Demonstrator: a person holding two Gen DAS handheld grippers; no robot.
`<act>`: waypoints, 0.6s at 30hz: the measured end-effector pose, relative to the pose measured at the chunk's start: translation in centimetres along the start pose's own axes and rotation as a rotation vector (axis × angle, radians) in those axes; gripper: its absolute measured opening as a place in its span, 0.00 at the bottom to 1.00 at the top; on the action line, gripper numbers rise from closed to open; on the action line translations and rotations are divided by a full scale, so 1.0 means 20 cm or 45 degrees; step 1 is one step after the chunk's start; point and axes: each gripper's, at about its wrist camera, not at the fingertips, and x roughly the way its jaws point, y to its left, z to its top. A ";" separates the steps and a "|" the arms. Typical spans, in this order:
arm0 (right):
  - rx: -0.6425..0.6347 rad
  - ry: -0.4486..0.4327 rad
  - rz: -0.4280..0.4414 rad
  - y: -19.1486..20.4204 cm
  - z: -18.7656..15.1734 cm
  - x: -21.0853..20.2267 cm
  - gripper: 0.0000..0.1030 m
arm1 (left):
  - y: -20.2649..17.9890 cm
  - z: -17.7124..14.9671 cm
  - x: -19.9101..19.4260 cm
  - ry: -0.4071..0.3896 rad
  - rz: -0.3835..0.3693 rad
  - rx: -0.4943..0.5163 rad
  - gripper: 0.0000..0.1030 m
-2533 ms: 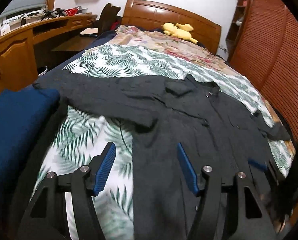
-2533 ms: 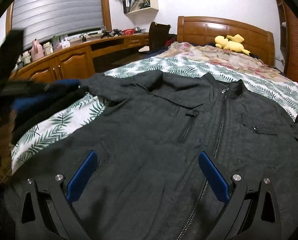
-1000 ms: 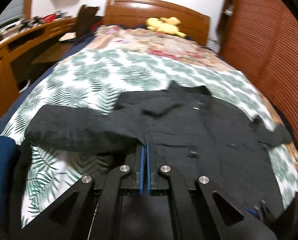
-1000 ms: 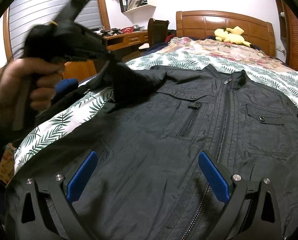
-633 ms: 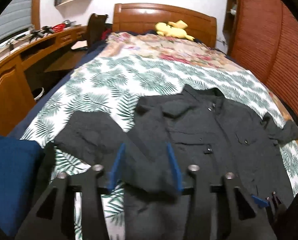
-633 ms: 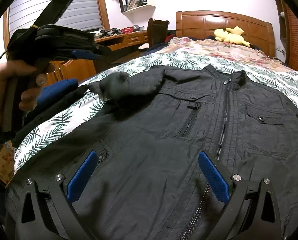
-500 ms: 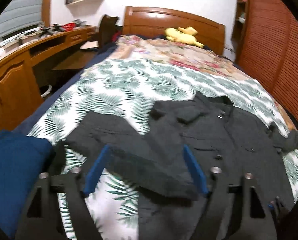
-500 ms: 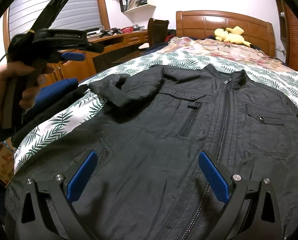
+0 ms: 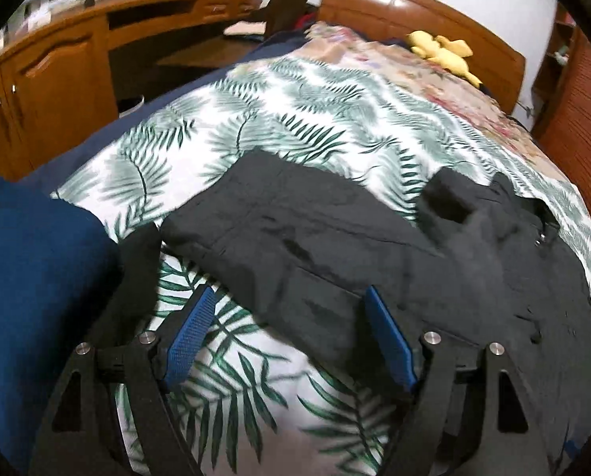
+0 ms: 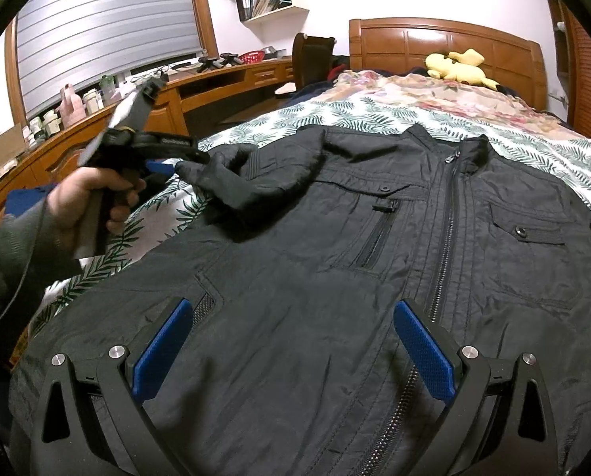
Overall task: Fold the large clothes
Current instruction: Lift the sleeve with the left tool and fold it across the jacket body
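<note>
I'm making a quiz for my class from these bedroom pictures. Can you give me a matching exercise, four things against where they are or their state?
Things:
1. jacket
2. plush toy
3. left claw
4. sleeve

Places or states:
A. open, holding nothing
B. by the headboard
C. zipped up, spread flat on the bed
D. lying across the leaf-print cover

Pairs: 1-C, 2-B, 3-A, 4-D

Wooden headboard (image 10: 446,45), curved desk (image 10: 216,83) — shuttered window (image 10: 105,27).
</note>
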 end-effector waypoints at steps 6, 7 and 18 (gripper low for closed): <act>0.008 0.011 0.009 -0.01 0.00 0.02 0.98 | 0.06 0.01 0.11 0.064 -0.062 -0.078 0.58; 0.008 0.012 0.009 -0.01 0.00 0.02 0.98 | 0.05 0.01 0.12 0.072 -0.069 -0.071 0.48; 0.022 -0.004 0.004 -0.02 0.00 -0.03 0.98 | -0.33 0.06 -0.25 -0.110 0.021 0.243 0.10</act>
